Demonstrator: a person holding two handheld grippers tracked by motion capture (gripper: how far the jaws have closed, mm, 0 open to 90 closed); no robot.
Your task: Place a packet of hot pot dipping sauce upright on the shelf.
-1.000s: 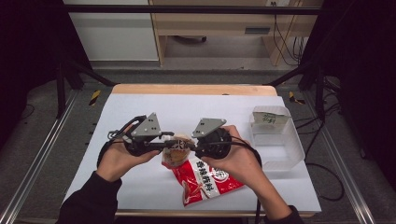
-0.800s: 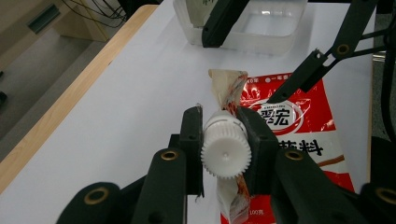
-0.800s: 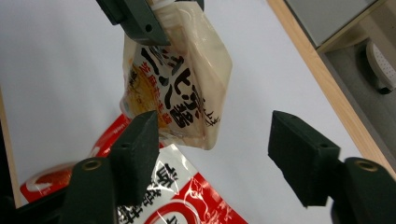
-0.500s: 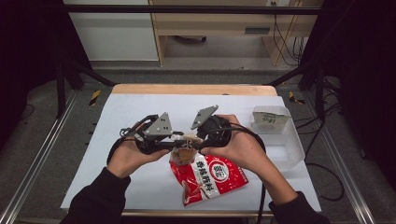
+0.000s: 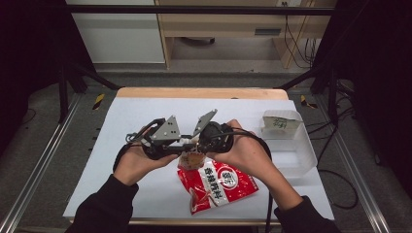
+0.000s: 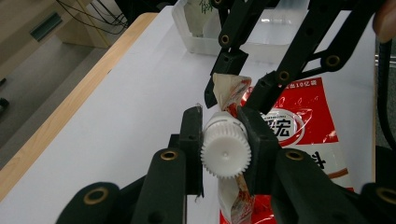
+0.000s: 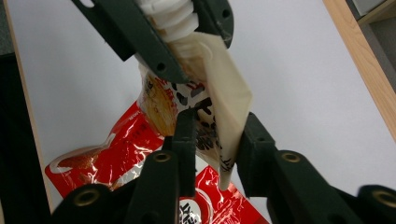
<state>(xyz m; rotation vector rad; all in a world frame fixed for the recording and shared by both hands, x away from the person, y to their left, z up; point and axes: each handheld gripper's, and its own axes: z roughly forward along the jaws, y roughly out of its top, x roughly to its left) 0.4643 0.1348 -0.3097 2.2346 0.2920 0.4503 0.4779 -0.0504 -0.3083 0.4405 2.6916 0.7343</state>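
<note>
Lifted above the white table [image 5: 121, 145]: red spouted seasoning pouch [image 5: 216, 182]. Left gripper [image 6: 223, 140] clamped on the ribbed white cap [image 6: 225, 149]; right gripper [image 7: 215, 133], jaws just closed, pinching the pouch's top. Beyond, right: clear plastic tub [image 5: 291, 148].

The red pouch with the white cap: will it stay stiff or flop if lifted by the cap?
Probably floppy: the red pouch bends and creases below the white cap that the left tool clamps. Its glossy film looks slippery; the ribbed cap likely gives the surer grip.
</note>
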